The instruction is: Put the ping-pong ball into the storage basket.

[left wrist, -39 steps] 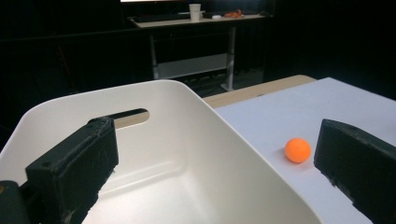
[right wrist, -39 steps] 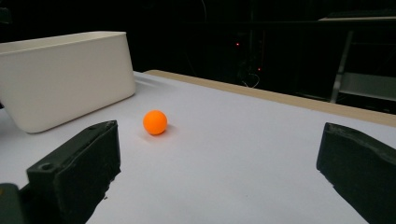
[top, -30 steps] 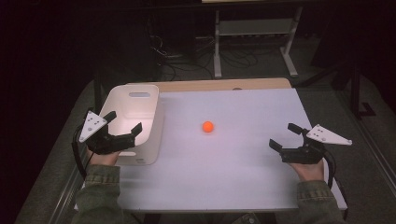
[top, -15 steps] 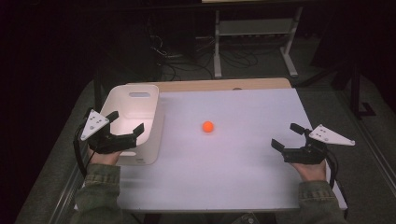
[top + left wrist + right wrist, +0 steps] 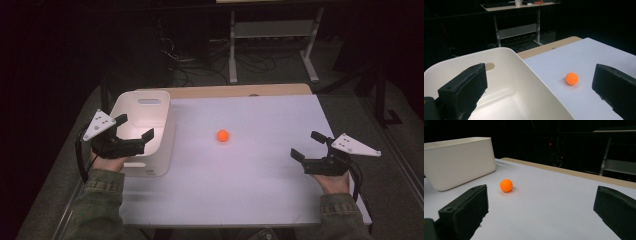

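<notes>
Spreading across most of the high view is the white table point(image 5: 240, 190), its far edge backed by a strip of bare wood point(image 5: 235, 91), with dark floor, cables and a metal stand beyond it. Next in size is the white bin point(image 5: 167, 131), a rounded rectangular tub with a slot handle in its far wall, standing at the table's left side; from the left gripper view its pale inside shows nothing in it. The left gripper point(image 5: 135, 129) hangs over the near part of the bin, one jaw above the hollow and the other above the near right rim, the jaws spread wide and grasping nothing; a hand in an olive sleeve holds it from below. The right gripper point(image 5: 309, 145) sits low over the table's right side, well apart from the bin, its jaws likewise spread wide and empty, pointing toward the table's middle. Smallest is the orange ball point(image 5: 222, 135), resting on the bare tabletop between the two grippers, nearer the bin than the right gripper and touching neither. In the right gripper view the ball point(image 5: 506, 185) lies ahead of the jaws with the bin behind it to the left.
</notes>
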